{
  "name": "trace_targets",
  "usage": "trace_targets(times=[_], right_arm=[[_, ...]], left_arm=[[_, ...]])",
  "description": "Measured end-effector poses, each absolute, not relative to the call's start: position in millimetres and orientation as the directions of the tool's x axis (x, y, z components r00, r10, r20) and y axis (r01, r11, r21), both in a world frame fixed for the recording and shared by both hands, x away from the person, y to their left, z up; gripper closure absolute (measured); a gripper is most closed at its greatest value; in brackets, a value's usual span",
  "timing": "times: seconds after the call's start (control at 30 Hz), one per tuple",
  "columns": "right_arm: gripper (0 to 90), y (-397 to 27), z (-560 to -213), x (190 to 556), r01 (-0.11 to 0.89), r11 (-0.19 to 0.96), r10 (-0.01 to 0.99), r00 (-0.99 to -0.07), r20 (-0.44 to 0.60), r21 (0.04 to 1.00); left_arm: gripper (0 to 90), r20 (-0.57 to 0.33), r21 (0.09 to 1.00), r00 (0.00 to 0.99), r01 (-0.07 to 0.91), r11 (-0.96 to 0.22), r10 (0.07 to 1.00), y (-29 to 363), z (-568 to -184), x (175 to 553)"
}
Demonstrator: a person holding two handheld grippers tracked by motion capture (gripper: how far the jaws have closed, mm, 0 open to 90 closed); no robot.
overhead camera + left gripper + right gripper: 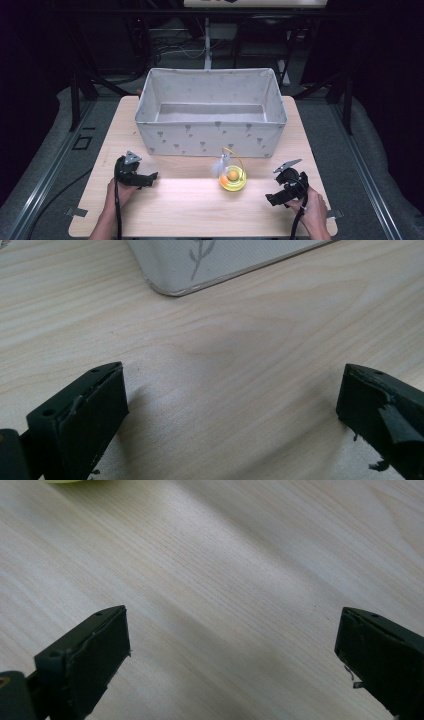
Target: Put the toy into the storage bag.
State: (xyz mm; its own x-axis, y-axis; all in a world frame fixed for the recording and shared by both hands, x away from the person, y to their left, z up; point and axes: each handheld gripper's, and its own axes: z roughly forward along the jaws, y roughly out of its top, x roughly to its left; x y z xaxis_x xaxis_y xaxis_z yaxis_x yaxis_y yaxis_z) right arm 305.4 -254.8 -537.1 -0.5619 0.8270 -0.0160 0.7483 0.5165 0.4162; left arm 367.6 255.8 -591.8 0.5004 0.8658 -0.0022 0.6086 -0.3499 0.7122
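Plainly, with both the left tool (150, 176) and the right tool (271, 198) released and empty, the yellow feather toy (232, 177) lying on the tabletop (190, 210) near the fabric bin (210, 137) could be knocked aside or snagged by its thin wire hoop if approached carelessly.

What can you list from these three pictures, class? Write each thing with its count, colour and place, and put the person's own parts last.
Fabric bin: one, pale grey with small grey prints, far half of the table, nothing seen inside.
Toy: one, yellow dish with an orange ball, a white feather and a wire arch, just in front of the bin.
Table: one, light wood, under everything.
Left gripper: one, black, near left, jaws open over bare wood.
Right gripper: one, black, near right, jaws open, beside the toy.
Hands: two, at the bottom edge.
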Motion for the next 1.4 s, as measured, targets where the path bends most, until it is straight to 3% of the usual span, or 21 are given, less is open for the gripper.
trace_targets(times=[0.8,1.4], right_arm=[[0.4,-239.2,-518.3,302.7,0.73,0.555,0.801,-0.599,-0.019,0.398],[0.0,-213.2,-484.5,312.8,0.634,0.668,0.696,-0.717,-0.025,0.389]], left_arm=[[0.1,-0.001,0.71,0.501,0.61,-0.353,0.865,255.9,-591.6,367.2],[0.0,0.0,0.713,0.499,0.608,-0.351,0.866,255.5,-591.9,367.1]])
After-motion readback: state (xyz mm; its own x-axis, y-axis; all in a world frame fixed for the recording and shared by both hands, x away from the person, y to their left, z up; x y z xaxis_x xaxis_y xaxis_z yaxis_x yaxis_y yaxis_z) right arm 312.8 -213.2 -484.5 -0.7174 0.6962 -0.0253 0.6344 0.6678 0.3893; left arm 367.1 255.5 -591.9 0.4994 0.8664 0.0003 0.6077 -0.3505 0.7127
